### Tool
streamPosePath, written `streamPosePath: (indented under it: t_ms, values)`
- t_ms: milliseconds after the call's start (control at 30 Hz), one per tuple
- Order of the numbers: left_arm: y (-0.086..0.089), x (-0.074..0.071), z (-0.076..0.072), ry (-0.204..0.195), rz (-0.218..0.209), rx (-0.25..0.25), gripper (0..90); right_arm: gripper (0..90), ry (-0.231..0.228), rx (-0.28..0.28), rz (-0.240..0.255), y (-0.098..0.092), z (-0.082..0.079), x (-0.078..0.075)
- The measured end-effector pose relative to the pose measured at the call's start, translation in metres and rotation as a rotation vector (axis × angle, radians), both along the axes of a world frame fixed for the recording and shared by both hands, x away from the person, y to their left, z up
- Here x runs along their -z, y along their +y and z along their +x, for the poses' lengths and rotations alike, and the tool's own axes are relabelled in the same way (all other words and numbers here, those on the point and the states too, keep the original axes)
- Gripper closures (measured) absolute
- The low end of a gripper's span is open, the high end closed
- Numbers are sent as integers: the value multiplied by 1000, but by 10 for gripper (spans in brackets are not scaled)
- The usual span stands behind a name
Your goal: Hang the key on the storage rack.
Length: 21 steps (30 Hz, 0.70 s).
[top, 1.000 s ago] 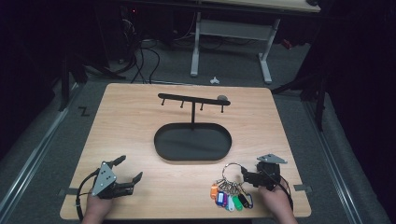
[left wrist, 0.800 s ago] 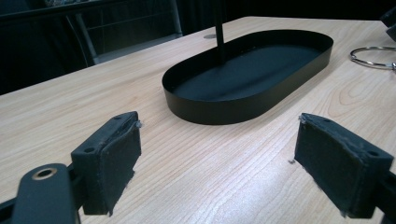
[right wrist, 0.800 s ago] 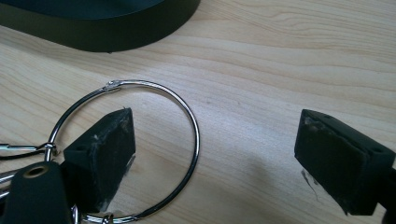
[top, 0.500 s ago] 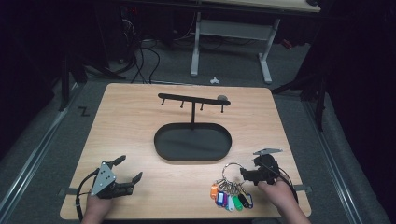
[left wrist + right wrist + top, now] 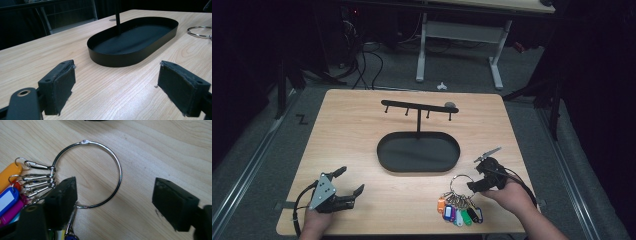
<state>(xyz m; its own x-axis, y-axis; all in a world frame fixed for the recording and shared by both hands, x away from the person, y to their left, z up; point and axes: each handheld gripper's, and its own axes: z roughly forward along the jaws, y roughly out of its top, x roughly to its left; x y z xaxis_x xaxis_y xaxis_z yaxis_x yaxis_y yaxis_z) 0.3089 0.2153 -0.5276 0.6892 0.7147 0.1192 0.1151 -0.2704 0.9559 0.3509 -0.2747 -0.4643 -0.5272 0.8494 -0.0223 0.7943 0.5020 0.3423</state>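
Observation:
A large metal key ring [image 5: 460, 176] with several coloured tags [image 5: 459, 212] lies on the wooden table near its front right. My right gripper [image 5: 477, 177] hovers just right of it, tilted down toward the ring. In the right gripper view its jaws [image 5: 115, 185] stand wide and have just been closing. The right arc of the ring [image 5: 119, 167] lies between them, with no pad pressing on it. The left jaw covers the ring's lower left, by the clips and tags [image 5: 7, 200]. My left gripper [image 5: 352, 180] rests open at the front left, nothing between its jaws [image 5: 117, 72].
A black stand rises from an oval tray [image 5: 384, 160] in the middle of the table, topped by a bar with hooks [image 5: 417, 106]. The tray's rim [image 5: 120, 61] lies ahead of the left gripper. The table's front edge is close to both hands.
My right gripper has lifted and shifted a little left and away, toward the ring. The left gripper and the key ring have stayed put.

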Motion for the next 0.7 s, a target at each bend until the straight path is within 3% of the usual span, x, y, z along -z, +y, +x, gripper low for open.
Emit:
streamPosePath:
  t_ms: [200, 433, 567, 700]
  values:
    - [1, 0, 0, -1, -4, 6, 150, 214, 65, 10, 28, -1, 8, 0]
    - [1, 0, 0, 2, -7, 2, 150, 282, 121, -1, -10, 4, 17, 0]
    - [0, 0, 0, 0, -1, 3, 150, 312, 161, -52, -44, 8, 23, -2]
    - [1, 0, 0, 1, -2, 4, 150, 315, 169, -75, -63, 9, 26, -3]
